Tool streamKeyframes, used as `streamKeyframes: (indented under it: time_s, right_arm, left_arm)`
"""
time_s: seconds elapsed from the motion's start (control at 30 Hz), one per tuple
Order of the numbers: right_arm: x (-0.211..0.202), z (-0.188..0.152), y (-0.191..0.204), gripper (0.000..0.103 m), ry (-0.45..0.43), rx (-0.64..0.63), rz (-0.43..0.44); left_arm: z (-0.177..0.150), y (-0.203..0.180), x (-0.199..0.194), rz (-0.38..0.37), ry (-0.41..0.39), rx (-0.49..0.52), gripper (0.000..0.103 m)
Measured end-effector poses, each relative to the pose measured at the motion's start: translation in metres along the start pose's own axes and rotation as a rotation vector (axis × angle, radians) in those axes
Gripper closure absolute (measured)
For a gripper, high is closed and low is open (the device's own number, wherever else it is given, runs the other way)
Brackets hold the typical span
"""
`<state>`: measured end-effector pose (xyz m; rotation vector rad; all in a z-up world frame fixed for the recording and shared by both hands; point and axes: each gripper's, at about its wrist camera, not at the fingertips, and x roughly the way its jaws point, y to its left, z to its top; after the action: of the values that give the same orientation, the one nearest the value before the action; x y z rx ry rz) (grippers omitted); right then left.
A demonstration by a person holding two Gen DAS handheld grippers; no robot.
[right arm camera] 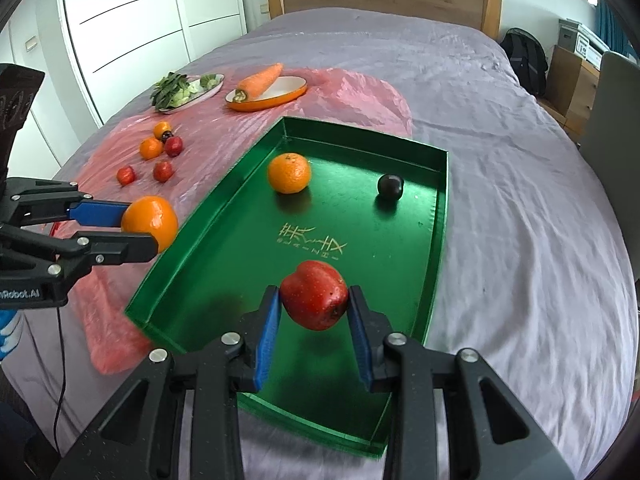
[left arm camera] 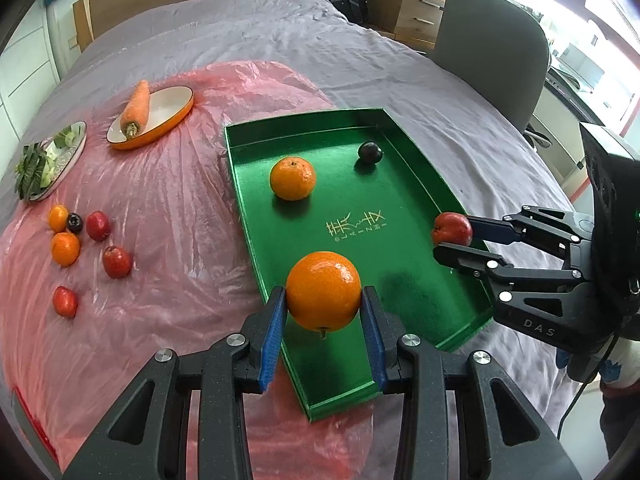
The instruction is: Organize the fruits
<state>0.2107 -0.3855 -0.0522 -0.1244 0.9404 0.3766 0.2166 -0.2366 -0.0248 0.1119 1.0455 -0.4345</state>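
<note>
left wrist view: left gripper [left arm camera: 323, 300] jaws pinching an orange [left arm camera: 323, 291], hanging over the near left wall of the green tray [left arm camera: 404, 196]; tray floor directly below and ahead. right wrist view: right gripper [right arm camera: 314, 302] jaws pinching a red apple [right arm camera: 314, 295] above the tray's near half, well inside the walls, so nearer a set-down. already in tray: one orange [right arm camera: 289, 173], one dark plum [right arm camera: 390, 186]. loose on the pink plastic sheet [left arm camera: 168, 216] over the bed: two small oranges, three red fruits, one dark one. one carrot [left arm camera: 136, 109] on an orange dish, greens on a plate.
</note>
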Motion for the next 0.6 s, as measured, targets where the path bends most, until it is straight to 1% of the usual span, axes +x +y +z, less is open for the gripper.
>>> streamKeyframes:
  time_s: [0.33, 0.6]
  right_arm:
    - [0.035, 0.010, -0.023, 0.048, 0.026, 0.072, -0.019]
    - [0.057, 0.019, -0.028, 0.048, 0.043, 0.079, -0.027]
  left_arm:
    - [0.010, -0.003, 0.032, 0.005, 0.033, -0.005, 0.071]
    - [0.015, -0.004, 0.054, 0.013, 0.058, 0.002, 0.071]
